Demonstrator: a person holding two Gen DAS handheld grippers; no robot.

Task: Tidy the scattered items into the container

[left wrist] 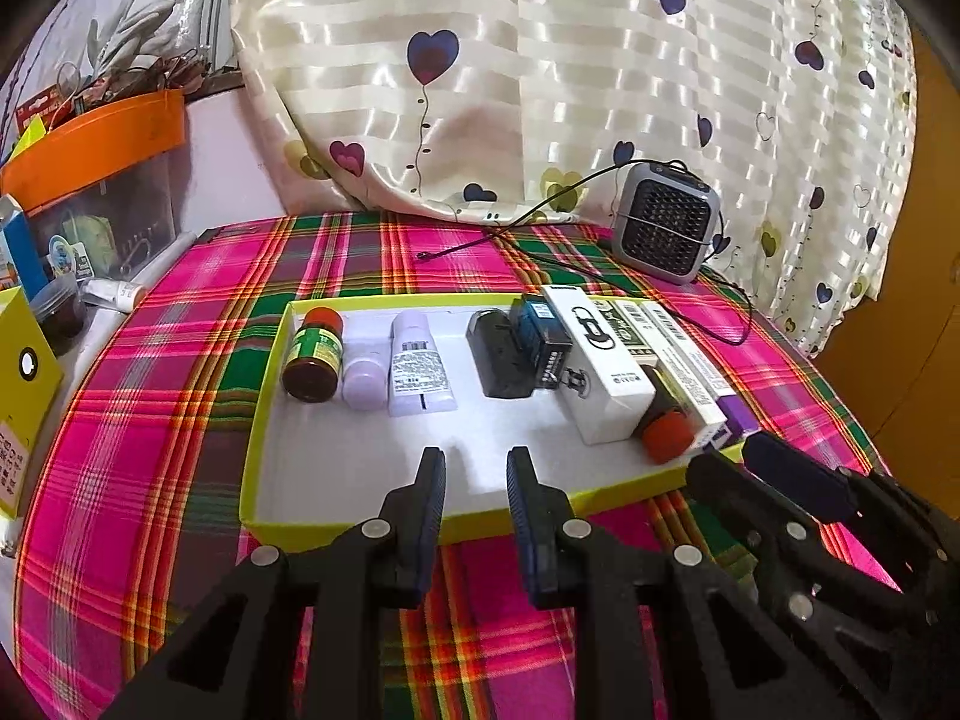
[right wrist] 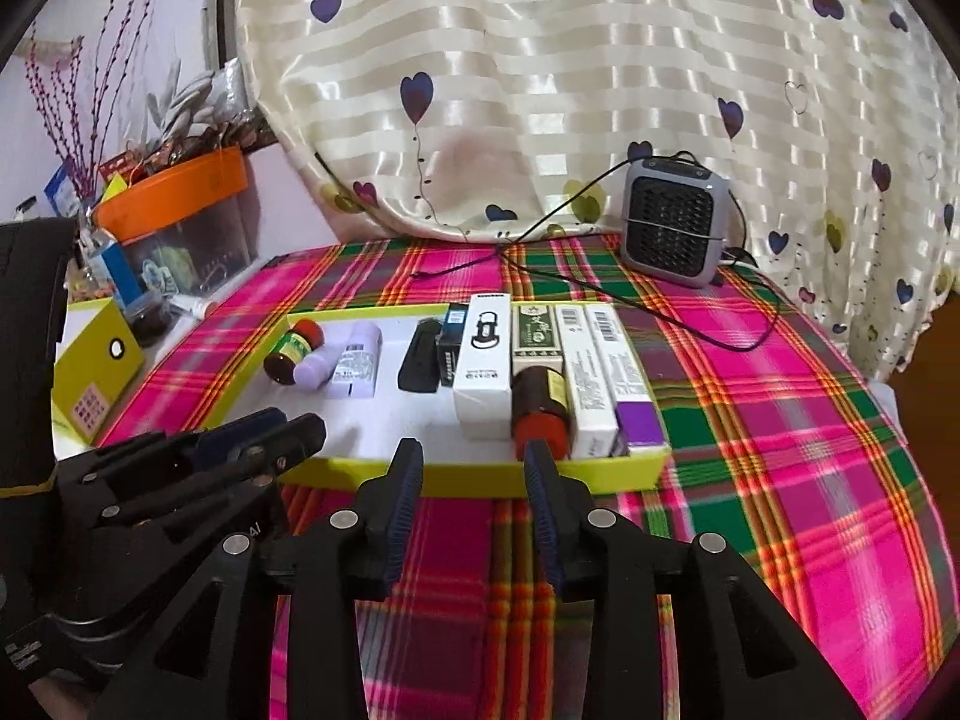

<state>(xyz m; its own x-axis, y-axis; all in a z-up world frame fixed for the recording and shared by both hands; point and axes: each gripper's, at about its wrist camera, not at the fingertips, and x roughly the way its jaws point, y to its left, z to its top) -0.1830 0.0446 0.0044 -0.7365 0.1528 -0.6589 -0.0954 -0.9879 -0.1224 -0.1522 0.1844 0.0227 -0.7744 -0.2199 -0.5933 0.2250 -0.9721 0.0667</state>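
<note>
A shallow yellow-green box (left wrist: 336, 531) with a white floor lies on the plaid cloth. Inside it lie a brown bottle with a green label (left wrist: 312, 357), a lilac tube (left wrist: 417, 363), a black case (left wrist: 495, 354), a white carton (left wrist: 600, 360), slim white boxes (left wrist: 678, 348) and a red-capped brown bottle (right wrist: 540, 408). My left gripper (left wrist: 477, 462) is open over the box's front part, nothing between its fingers. My right gripper (right wrist: 473, 450) is open just before the front rim (right wrist: 612, 474), near the red-capped bottle, holding nothing. Each gripper shows at the side of the other's view.
A grey grille-fronted appliance (left wrist: 666, 228) with a black cable (left wrist: 540, 210) stands behind the box by the heart-print curtain (left wrist: 540, 60). At the left edge are an orange-lidded bin (left wrist: 96, 144), a yellow carton (left wrist: 24, 372) and small clutter.
</note>
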